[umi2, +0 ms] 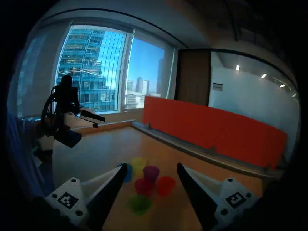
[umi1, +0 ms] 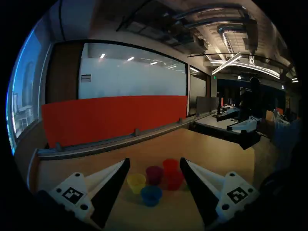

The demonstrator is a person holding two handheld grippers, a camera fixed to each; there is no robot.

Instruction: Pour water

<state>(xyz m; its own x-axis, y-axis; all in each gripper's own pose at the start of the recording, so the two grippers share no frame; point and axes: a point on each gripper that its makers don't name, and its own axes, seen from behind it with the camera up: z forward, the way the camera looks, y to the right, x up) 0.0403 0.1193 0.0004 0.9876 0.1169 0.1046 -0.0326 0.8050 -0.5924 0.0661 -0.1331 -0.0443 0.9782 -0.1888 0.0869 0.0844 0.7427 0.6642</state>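
Note:
Several small coloured cups stand clustered on the wooden table (umi1: 215,150). In the left gripper view they are a yellow cup (umi1: 136,181), a purple cup (umi1: 154,174), two red cups (umi1: 173,173) and a blue cup (umi1: 151,195). My left gripper (umi1: 154,160) hovers open just short of them, holding nothing. In the right gripper view the same cluster shows with a green cup (umi2: 139,203) nearest, and my right gripper (umi2: 151,166) is open and empty above it. The left gripper (umi2: 82,115) also appears far left in that view, and the right gripper (umi1: 242,125) far right in the left gripper view.
An orange partition (umi1: 115,115) with a metal rail runs along the table's far edge. A person's blue sleeve (umi2: 19,154) is at the left of the right gripper view. Large windows (umi2: 96,69) lie beyond the table's end.

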